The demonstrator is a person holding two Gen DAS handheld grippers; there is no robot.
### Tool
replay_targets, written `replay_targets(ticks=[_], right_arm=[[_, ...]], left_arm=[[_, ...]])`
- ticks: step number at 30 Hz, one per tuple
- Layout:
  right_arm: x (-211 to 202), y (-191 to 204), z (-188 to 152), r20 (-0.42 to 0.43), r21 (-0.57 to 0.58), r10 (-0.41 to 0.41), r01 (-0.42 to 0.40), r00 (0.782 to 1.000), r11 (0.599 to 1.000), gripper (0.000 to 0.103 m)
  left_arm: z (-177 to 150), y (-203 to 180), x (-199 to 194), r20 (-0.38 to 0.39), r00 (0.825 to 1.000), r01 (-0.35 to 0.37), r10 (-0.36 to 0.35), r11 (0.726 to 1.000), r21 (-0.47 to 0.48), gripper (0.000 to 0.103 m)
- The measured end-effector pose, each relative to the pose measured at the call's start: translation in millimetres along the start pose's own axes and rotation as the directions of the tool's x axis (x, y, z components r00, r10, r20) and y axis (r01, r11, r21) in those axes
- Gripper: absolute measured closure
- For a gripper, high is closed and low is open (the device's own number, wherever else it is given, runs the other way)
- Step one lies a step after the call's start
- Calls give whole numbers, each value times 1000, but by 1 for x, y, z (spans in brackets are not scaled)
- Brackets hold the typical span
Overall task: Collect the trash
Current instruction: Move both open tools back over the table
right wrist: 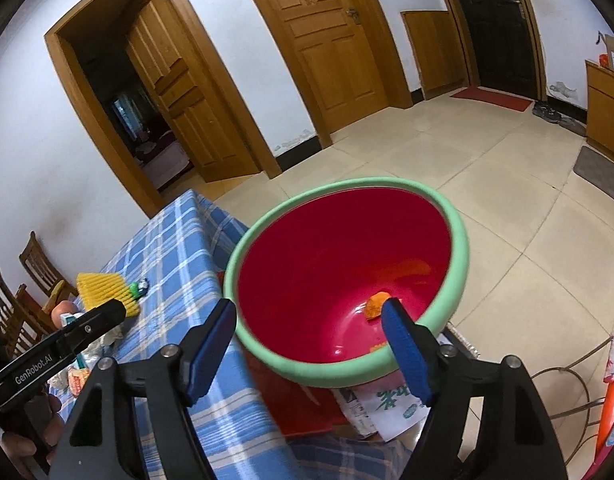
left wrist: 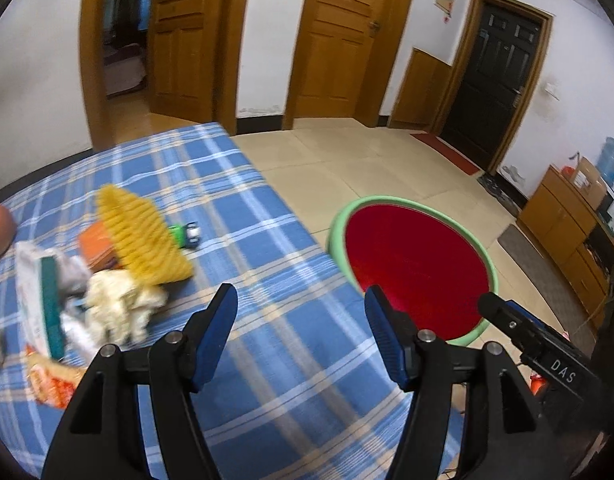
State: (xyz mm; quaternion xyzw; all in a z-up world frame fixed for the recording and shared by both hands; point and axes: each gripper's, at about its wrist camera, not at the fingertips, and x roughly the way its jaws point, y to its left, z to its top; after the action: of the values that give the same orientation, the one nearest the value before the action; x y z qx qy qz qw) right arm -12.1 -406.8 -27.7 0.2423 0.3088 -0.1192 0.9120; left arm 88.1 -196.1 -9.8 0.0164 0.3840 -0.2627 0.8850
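Note:
My left gripper hangs open over the blue checked tablecloth with nothing between its fingers. To its left lies a trash pile: a yellow foam net, an orange packet, crumpled white tissue and a white-and-green packet. A red basin with a green rim stands off the table's right edge. My right gripper is open above that basin, its fingers empty. An orange scrap lies in the basin's bottom.
A small green toy car sits beside the foam net. An orange snack wrapper lies at the table's near left. Printed papers lie under the basin. Wooden chairs stand far left, a cabinet on the right. Cables run on the tiled floor.

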Motion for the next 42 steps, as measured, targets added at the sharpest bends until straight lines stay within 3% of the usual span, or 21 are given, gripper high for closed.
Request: replay_targets(ticks=[10, 22, 33, 42], right_arm=[[-2, 36, -10, -15, -57, 58, -58, 998, 997, 21], [8, 89, -27, -90, -128, 135, -146, 987, 981, 21], [20, 134, -37, -141, -211, 172, -199, 975, 957, 21], [36, 172, -34, -178, -292, 197, -243, 964, 925, 21]], left_arm=[[-14, 44, -36, 28, 995, -98, 100, 992, -79, 33], [-30, 97, -67, 36, 978, -195, 204, 965, -175, 33], [-45, 153, -90, 27, 957, -271, 290, 920, -283, 33], [-50, 197, -102, 8, 928, -348, 373, 874, -339, 33]])
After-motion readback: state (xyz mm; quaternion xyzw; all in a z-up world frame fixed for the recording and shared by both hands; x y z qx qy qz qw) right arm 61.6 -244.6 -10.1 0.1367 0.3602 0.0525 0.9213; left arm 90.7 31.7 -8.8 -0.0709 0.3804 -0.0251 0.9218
